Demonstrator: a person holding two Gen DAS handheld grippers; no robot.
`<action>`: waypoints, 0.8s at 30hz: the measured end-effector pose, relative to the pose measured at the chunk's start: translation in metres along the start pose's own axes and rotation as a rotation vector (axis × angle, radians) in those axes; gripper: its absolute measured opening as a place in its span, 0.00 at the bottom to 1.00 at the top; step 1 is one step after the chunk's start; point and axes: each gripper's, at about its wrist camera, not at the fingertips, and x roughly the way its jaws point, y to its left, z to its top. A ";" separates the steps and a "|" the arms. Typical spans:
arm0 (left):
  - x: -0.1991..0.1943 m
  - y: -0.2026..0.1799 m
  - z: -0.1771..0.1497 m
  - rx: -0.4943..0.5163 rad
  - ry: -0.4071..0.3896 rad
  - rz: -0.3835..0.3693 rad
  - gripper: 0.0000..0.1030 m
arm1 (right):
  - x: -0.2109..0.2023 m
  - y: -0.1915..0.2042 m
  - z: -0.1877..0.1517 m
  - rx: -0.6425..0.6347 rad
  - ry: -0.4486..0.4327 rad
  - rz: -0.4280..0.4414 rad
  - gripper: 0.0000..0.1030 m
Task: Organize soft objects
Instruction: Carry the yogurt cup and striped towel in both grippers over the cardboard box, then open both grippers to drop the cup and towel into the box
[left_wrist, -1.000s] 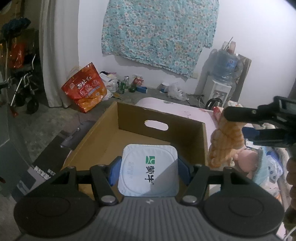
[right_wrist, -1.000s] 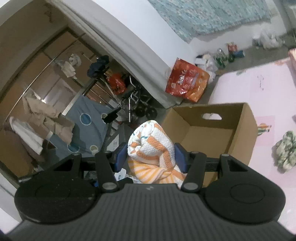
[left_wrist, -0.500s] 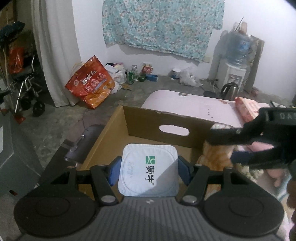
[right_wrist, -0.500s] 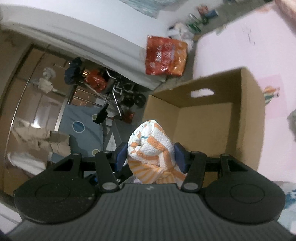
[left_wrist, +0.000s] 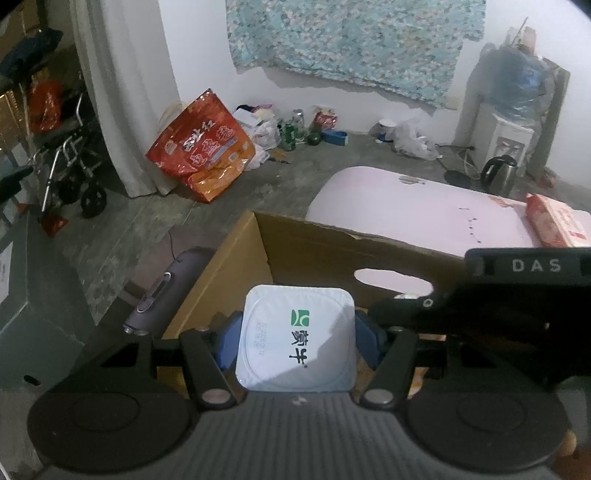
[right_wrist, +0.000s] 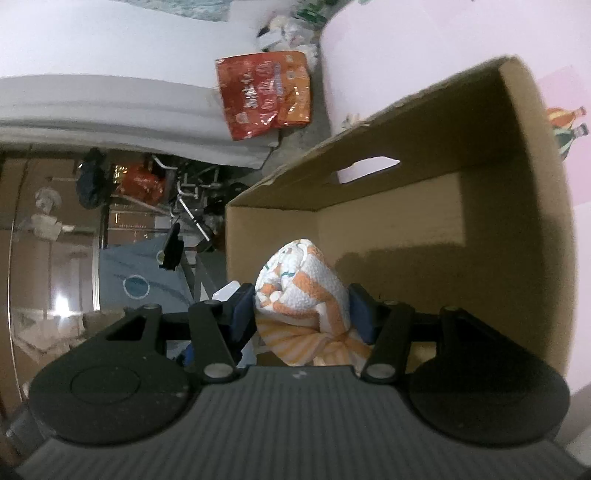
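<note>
My left gripper is shut on a white square sealed cup with a green logo, held over the near left corner of an open cardboard box. A rolled orange-and-white towel sits between the blue pads of my right gripper, and both pads touch it as the jaws are opening. The towel hangs just inside the box, low at its near left corner. In the left wrist view the black right gripper crosses the right half of the box and hides that part.
The box stands on a pink mat that carries a red pack. A grey device lies by the box's left wall. A red-orange bag, a wheelchair, a kettle and a water dispenser stand around.
Both grippers have come down toward the box. The right gripper rolled and carried the towel from outside the box to just inside it, and it now crosses the left wrist view.
</note>
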 end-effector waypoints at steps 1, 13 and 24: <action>0.004 0.000 0.001 0.001 0.004 0.006 0.62 | 0.005 -0.001 0.003 0.006 0.000 -0.004 0.55; 0.026 0.000 0.006 -0.015 0.003 0.046 0.69 | 0.046 -0.020 0.018 0.086 0.007 -0.011 0.66; -0.031 -0.002 0.005 -0.002 -0.076 0.038 0.73 | 0.030 0.001 0.016 0.006 -0.021 0.028 0.72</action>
